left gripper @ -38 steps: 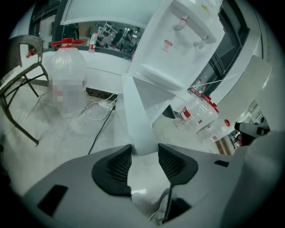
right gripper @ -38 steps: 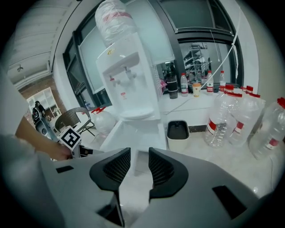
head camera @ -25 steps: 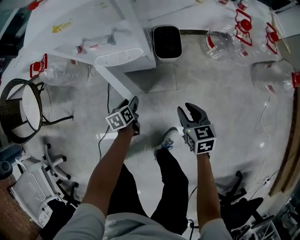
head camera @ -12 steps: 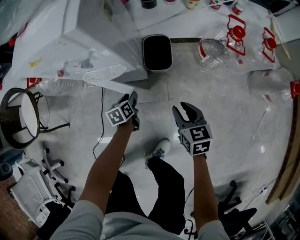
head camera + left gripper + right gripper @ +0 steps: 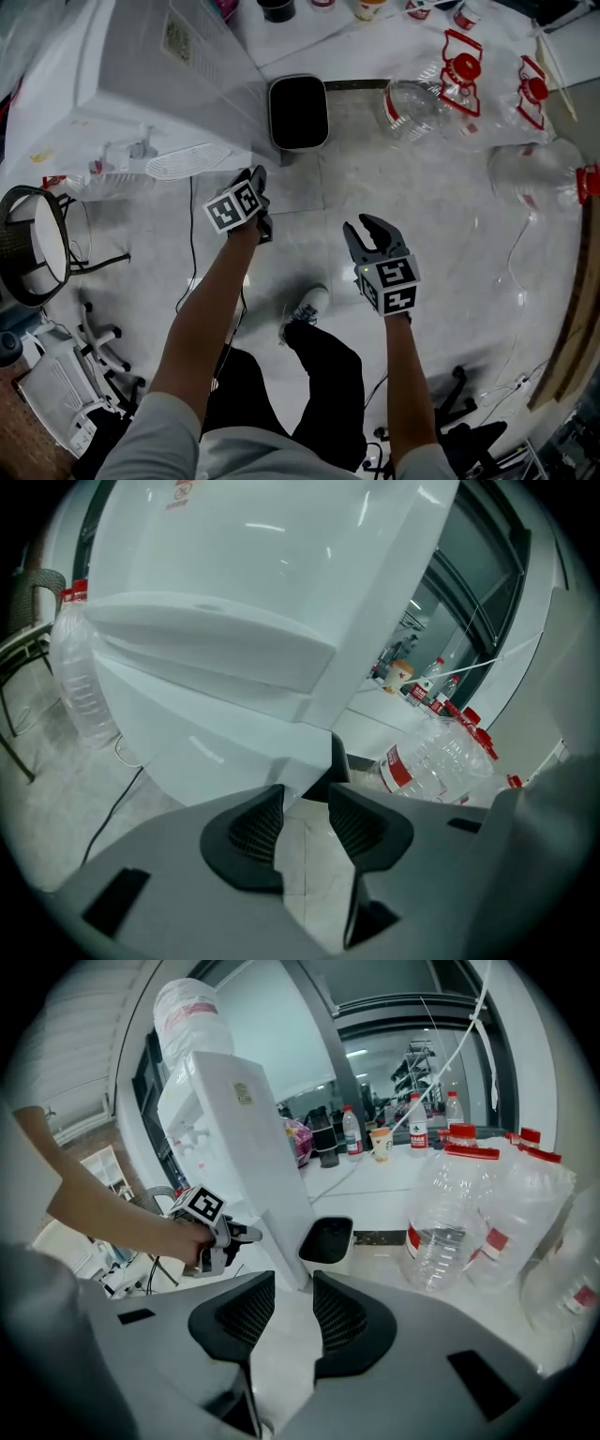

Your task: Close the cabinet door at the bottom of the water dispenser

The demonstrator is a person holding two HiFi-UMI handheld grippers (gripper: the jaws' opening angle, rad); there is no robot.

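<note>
The white water dispenser (image 5: 122,75) stands at the upper left in the head view. Its lower cabinet door (image 5: 206,752) fills the left gripper view below the drip ledge. My left gripper (image 5: 258,178) is at the dispenser's front corner. Its jaws (image 5: 305,808) are closing with only floor between the pads, and the door's edge lies just ahead of the tips. In the right gripper view the left gripper (image 5: 249,1234) points at the slanted door panel (image 5: 281,1232). My right gripper (image 5: 367,228) hangs open over the floor to the right, its jaws (image 5: 292,1302) holding nothing.
A black bin with a white rim (image 5: 298,112) sits right of the dispenser. Large clear water bottles with red labels (image 5: 422,94) lie along the back and right. A round wire chair (image 5: 33,234) and a floor cable (image 5: 192,253) are at left. The person's shoe (image 5: 305,305) is below the grippers.
Both grippers have moved toward the dispenser, the left one up to its front corner. The left jaws have narrowed. The door panel that stuck out in front now lies closer to the body.
</note>
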